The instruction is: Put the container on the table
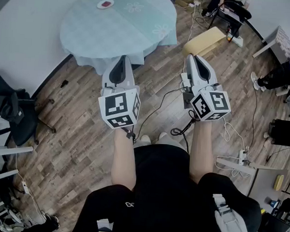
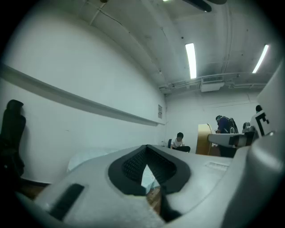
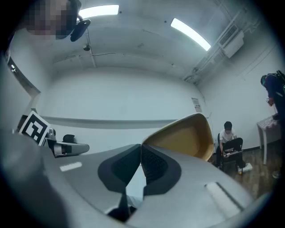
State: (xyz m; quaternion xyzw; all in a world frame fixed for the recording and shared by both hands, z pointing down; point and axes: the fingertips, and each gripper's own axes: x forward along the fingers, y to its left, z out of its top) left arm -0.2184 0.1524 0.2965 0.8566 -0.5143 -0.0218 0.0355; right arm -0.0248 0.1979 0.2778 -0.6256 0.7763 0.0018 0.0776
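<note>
Chair [image 1: 10, 110] far left by wall. Round table [image 1: 140, 34] with pale blue cloth at top left, small dish [image 1: 106, 4] on its far side. Left gripper [image 1: 121, 58] points at table's near edge, jaws clenched tip to tip, nothing between. Right gripper [image 1: 189, 57] beside it, jaws clamped on rim of yellow container [image 1: 208, 39]. Container held in air over wood floor [image 1: 74, 148], right of table, clear of cloth. Its hollow side faces right gripper's camera. Seated person far right in right gripper view.

Workroom or lab, office chair [image 1: 10, 110], strip lights [image 2: 190, 60], plank floor [image 1: 76, 114]
</note>
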